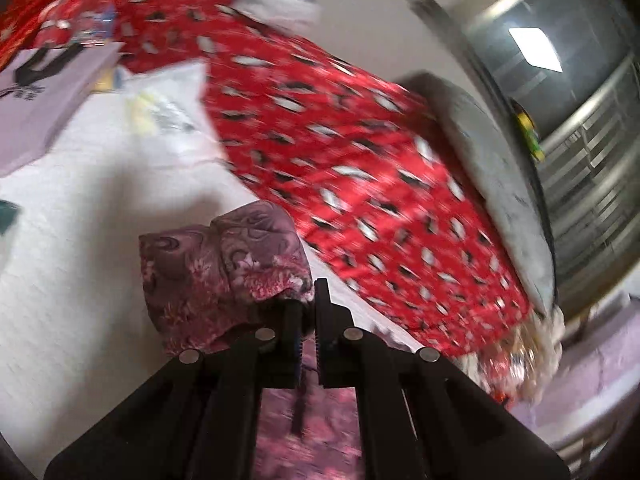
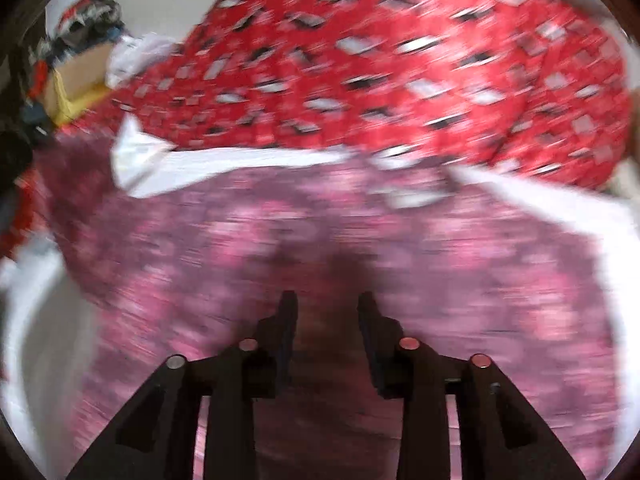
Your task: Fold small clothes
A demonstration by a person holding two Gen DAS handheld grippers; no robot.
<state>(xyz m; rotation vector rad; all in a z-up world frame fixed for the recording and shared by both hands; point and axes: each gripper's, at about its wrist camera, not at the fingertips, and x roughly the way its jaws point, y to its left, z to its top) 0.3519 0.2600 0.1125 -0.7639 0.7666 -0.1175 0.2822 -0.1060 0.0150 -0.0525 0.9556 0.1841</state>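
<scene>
- The left gripper (image 1: 308,300) has its jaws pressed nearly together, pinching a bunched fold of the pink floral garment (image 1: 224,264); the cloth drapes over the left finger and hangs down between the arms of the tool.
- The right gripper (image 2: 328,304) has its jaws spread apart with a clear gap between them; no cloth sits in that gap, and the pink floral garment (image 2: 320,240) lies spread just beneath and ahead of the tips.
- Under the garment is a white surface (image 1: 80,220).
- Beyond it lies a red patterned cloth (image 1: 340,152), seen in both views.
- A pale folded item with a dark print (image 1: 44,92) rests at the far left of the left view.
- Both views are smeared by motion blur; the garment's edges and the clutter at the right view's upper left cannot be made out.
</scene>
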